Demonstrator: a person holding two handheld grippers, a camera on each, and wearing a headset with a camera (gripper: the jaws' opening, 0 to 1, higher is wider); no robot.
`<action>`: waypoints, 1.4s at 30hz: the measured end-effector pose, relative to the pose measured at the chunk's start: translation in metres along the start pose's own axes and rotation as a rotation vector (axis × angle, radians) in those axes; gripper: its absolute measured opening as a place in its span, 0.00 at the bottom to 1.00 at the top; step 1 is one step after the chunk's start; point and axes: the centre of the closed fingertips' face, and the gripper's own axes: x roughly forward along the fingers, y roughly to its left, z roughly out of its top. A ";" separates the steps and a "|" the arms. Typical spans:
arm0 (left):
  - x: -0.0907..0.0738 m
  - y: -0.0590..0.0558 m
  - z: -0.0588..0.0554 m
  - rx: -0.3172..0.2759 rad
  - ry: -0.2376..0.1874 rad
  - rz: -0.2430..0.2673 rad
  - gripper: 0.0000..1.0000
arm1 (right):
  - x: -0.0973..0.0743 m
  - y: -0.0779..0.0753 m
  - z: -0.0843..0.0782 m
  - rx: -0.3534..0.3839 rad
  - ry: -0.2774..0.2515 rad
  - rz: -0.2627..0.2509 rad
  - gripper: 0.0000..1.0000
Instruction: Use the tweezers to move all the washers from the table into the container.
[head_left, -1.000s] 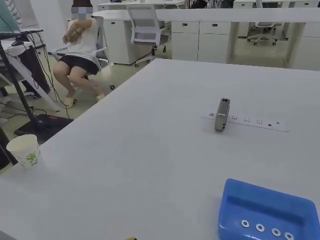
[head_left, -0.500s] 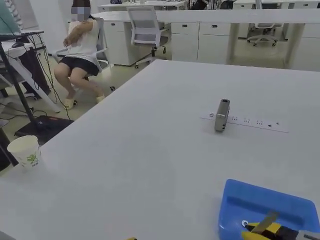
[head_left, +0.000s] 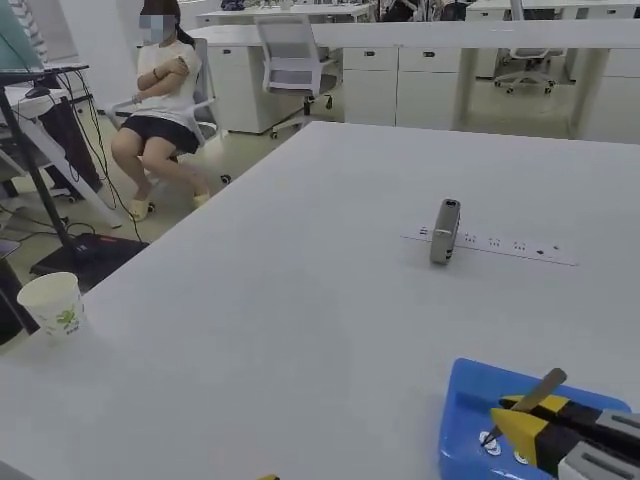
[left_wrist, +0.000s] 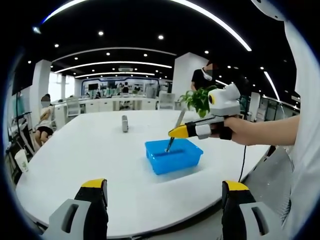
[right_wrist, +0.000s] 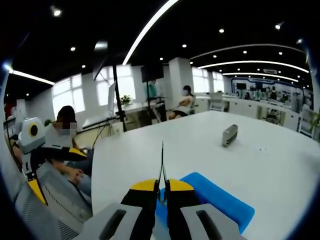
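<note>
A blue container (head_left: 470, 395) sits at the near right of the white table, with washers (head_left: 490, 441) on its floor. My right gripper (head_left: 506, 417), yellow-tipped, is over the container and shut on the tweezers (head_left: 541, 387), whose tips point down by the leftmost washer. In the right gripper view the tweezers (right_wrist: 162, 162) stick up from the shut jaws of my right gripper (right_wrist: 163, 186) above the container (right_wrist: 220, 202). My left gripper (left_wrist: 165, 197) is held back off the table's edge with its jaws wide apart and empty, facing the container (left_wrist: 175, 156).
A grey device (head_left: 444, 230) stands on a flat white power strip (head_left: 520, 245) in mid-table. A paper cup (head_left: 50, 302) is at the table's left edge. A person sits on a chair (head_left: 160, 95) beyond the table, among desks and chairs.
The right gripper with the tweezers has come in from the bottom right and moved up and left over the container, and now covers some of the washers. The seated person shifted their arms.
</note>
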 end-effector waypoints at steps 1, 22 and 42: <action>0.000 0.000 0.000 0.000 0.001 -0.001 0.97 | 0.001 -0.003 0.000 0.019 0.000 -0.001 0.03; 0.000 0.000 -0.001 -0.008 0.006 -0.004 0.97 | 0.039 -0.033 -0.018 0.070 0.065 -0.011 0.03; 0.000 -0.001 0.000 -0.005 0.003 -0.010 0.96 | 0.053 -0.038 -0.044 0.037 0.159 0.011 0.03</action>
